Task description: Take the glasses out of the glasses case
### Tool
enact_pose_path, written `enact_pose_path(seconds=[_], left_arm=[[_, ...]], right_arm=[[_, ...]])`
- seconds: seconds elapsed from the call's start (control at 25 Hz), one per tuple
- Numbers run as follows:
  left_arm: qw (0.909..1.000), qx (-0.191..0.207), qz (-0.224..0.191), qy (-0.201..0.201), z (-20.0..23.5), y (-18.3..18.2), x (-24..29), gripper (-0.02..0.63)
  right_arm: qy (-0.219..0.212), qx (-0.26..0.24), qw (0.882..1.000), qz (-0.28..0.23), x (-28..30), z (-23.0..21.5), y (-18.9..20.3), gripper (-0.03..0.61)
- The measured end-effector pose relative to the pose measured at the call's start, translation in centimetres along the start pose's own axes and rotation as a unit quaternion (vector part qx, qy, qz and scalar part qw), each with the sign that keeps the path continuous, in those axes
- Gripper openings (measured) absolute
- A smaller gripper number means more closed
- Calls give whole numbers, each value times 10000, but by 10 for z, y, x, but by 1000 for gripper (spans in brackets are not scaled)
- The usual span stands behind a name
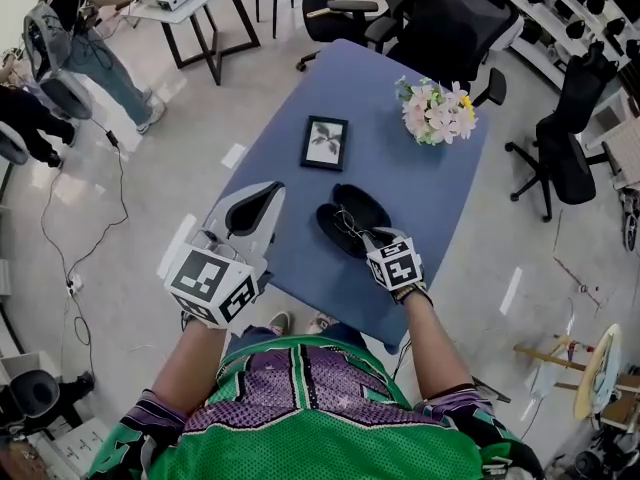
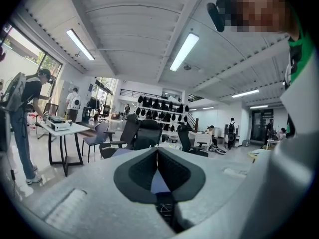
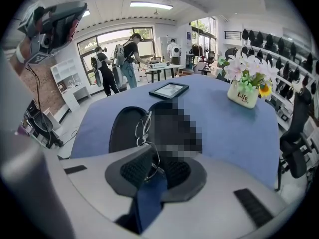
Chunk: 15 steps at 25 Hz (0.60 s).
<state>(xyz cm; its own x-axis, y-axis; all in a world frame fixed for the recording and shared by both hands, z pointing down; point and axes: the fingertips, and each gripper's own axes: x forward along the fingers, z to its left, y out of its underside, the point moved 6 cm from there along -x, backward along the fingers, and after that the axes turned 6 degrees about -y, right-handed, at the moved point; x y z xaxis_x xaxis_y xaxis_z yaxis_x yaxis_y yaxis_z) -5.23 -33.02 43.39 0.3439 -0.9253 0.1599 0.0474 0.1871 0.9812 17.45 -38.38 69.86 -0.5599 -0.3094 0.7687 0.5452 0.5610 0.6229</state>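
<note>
Right gripper (image 3: 152,157) pinching the glasses (image 3: 143,126) over the open glasses case (image 3: 121,128)
Its jaws appear shut on the thin wire frame, which reaches just ahead of them. Lift straight up and slowly so the temples clear the case. The left gripper (image 2: 157,156), jaws together on nothing, is well apart.

The lower end of the thin wire-framed glasses (image 3: 143,130) drops out of sight between the dark pads of the right hand-held gripper (image 3: 157,156), which pinch the frame. In the head view that gripper's marker cube covers the grip. A blurred patch masks the right half of the open black oval glasses case (image 3: 124,128). The grey left hand-held gripper (image 1: 268,190) covers part of the blue tabletop's (image 1: 400,188) near-left edge. The print in the black picture frame (image 1: 325,142) is too small to tell.
</note>
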Motion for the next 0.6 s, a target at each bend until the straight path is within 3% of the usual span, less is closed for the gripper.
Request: enact_pose_path(seconds=[0.6], left_arm=[[10000, -40, -5, -4, 5, 2, 7, 17]], right_arm=[[-64, -29, 9999, 153, 7, -2, 0, 46]])
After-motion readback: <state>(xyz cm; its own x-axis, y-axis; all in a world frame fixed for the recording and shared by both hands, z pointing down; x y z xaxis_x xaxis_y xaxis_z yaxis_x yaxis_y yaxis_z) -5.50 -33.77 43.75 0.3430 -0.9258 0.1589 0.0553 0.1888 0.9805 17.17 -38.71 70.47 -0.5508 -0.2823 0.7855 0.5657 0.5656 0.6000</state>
